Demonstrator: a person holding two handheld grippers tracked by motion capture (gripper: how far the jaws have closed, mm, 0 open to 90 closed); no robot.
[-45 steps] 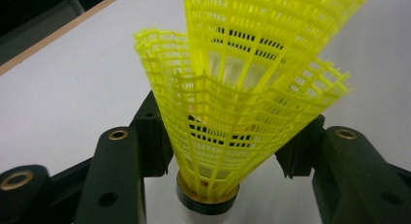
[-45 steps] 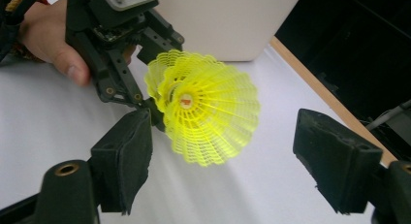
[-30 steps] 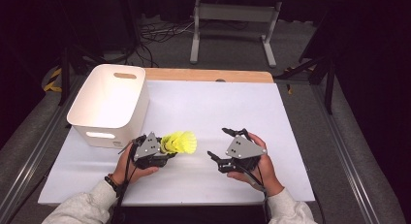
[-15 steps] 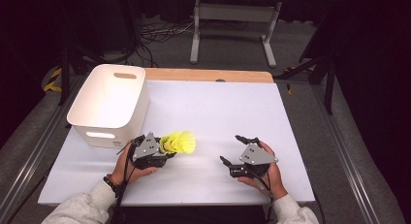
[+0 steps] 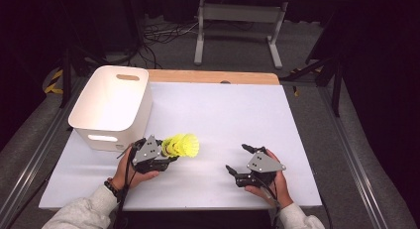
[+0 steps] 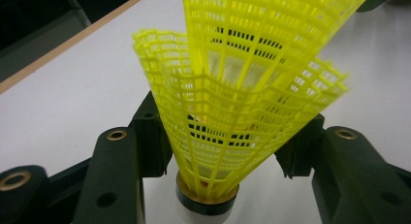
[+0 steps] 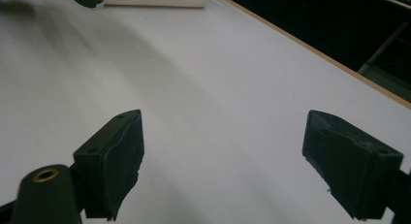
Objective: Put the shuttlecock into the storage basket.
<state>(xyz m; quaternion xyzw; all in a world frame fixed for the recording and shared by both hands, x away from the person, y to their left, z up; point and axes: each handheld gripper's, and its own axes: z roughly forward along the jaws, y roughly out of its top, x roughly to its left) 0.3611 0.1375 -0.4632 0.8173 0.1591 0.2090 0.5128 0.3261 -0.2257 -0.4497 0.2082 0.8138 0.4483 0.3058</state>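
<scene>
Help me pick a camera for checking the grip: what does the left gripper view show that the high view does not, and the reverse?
The left gripper view alone shows the shuttlecock's dark-ringed white base low between the two black pads, which press on its yellow mesh skirt. The high view alone shows the white bin, the right gripper with open, empty jaws, and the person's hands. Both share the yellow shuttlecocks, the left gripper and the white table.

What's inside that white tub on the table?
The white tub shows bare walls and floor in the high view; its near wall hides the closest strip of floor.
</scene>
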